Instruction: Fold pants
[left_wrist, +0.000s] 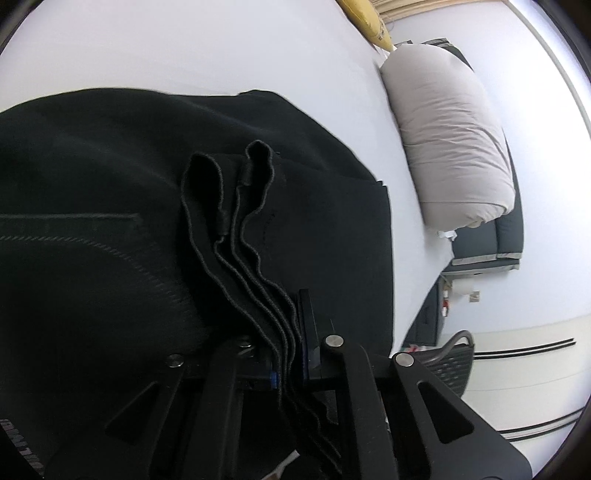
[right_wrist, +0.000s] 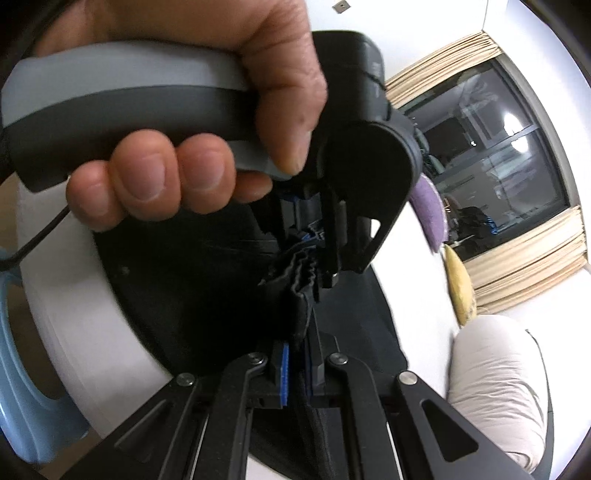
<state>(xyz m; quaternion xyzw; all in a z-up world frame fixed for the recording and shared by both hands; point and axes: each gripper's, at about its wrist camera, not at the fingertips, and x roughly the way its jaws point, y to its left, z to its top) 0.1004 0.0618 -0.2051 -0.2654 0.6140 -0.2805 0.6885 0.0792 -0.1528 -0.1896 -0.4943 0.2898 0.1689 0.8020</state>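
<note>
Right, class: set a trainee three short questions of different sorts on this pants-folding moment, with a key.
1. True or false: the left gripper is shut on the black pants.
2. What does the right gripper hold? A) the grey pillow B) the black pants C) nothing
3. Fill in: the pants lie on a ____ bed.

Key: 1 true; 2 B; 3 white.
</note>
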